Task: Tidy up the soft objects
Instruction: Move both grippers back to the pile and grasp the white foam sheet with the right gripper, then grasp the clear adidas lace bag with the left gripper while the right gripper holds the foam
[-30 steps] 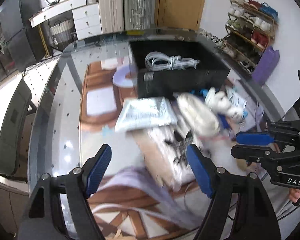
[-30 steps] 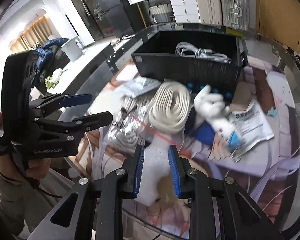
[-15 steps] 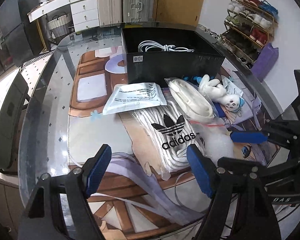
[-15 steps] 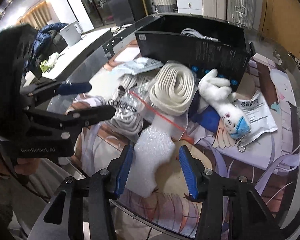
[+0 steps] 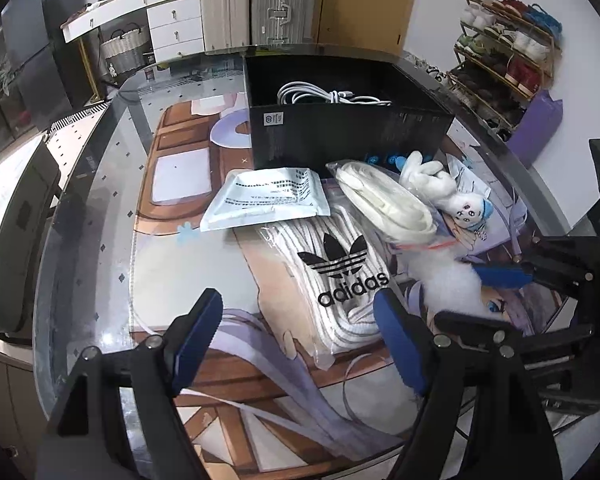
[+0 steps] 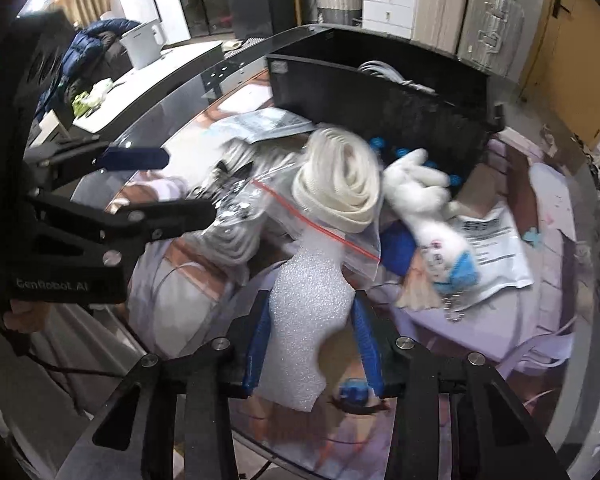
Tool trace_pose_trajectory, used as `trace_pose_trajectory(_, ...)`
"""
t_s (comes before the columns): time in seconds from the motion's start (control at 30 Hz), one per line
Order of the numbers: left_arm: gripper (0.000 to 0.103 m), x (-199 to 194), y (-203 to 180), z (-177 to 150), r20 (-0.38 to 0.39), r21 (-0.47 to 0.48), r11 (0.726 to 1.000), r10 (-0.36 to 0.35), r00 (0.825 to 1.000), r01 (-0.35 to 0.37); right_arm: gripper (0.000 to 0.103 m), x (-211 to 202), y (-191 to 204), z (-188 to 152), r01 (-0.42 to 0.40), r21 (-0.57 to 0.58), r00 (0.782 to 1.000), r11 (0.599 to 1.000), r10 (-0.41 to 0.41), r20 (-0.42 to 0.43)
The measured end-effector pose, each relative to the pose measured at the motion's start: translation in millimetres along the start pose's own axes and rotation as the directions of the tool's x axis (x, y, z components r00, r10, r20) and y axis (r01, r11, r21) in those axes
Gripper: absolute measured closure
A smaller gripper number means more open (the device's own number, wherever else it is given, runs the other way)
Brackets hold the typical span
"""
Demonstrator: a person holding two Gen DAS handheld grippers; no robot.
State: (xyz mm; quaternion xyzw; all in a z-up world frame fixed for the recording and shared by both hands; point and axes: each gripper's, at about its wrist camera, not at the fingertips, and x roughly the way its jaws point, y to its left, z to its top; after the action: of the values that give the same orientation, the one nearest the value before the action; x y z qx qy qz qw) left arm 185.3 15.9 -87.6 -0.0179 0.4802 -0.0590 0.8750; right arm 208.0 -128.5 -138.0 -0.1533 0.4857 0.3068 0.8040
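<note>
1 thing so far sits in the black box [image 5: 352, 136]: a white cable [image 5: 328, 94]. I'd say most sorting remains. The right gripper [image 6: 314, 340] has just been closing its jaws around the white foam piece [image 6: 308, 320] on the table [image 5: 92, 208]; the left gripper [image 5: 296, 344] hangs wide, empty. Bagged rope [image 6: 340, 184] and plush toy [image 6: 428, 208] lie outside.

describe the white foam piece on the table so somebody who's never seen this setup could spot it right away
Start at the black box at the back of the glass table; in front of it lies a pile of soft things. At the pile's near edge, between the right gripper pads, lies the white foam piece. Unlike the coiled cream strap and plush toy behind it, it is flat, bare and grainy.
</note>
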Motion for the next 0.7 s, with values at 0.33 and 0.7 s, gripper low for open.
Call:
trace_pose_trajectory(0.33, 0.010, 17.3, -10.3, 0.7, -0.037, -0.012, 1.000, 0.025, 0.999, -0.026, 0.062, -4.9, -15.4, -3.8, -0.001, 0.013, 1.000, 1.000, 0.001, 0.000)
trace_pose_trajectory(0.7, 0.010, 37.1, -29.6, 20.1, -0.031, 0.050, 0.996, 0.080, 0.996, -0.078, 0.062, -9.2, -18.8, -12.2, -0.006, 0.011, 1.000, 1.000, 0.006, 0.004)
